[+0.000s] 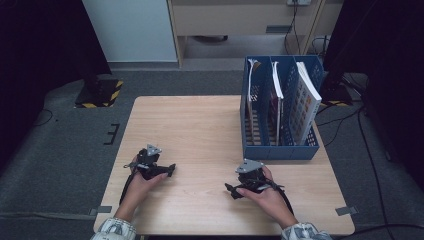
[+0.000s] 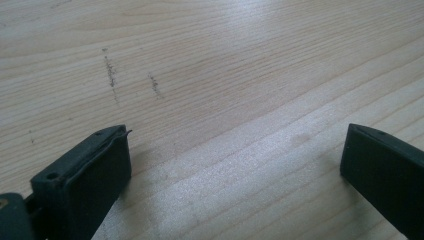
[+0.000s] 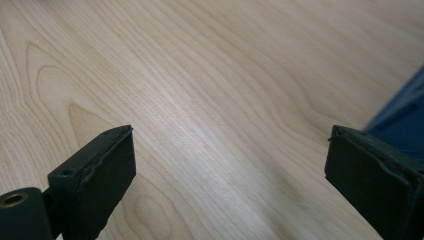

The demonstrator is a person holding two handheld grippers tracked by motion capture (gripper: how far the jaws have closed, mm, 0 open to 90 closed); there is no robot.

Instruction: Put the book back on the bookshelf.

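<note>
Claws: two, left claw [image 1: 169,170], right claw [image 1: 231,190], both agape; books [image 1: 305,102]: three.

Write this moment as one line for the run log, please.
left tool: open, empty, on table | right tool: open, empty, on table | blue rack: three books upright, untouched

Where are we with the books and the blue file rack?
Three books stand upright in the blue file rack, one per slot. Nothing is in hand: left gripper and right gripper rest open on the bare wooden table. No loose book lies there, so filing looks finished.
</note>
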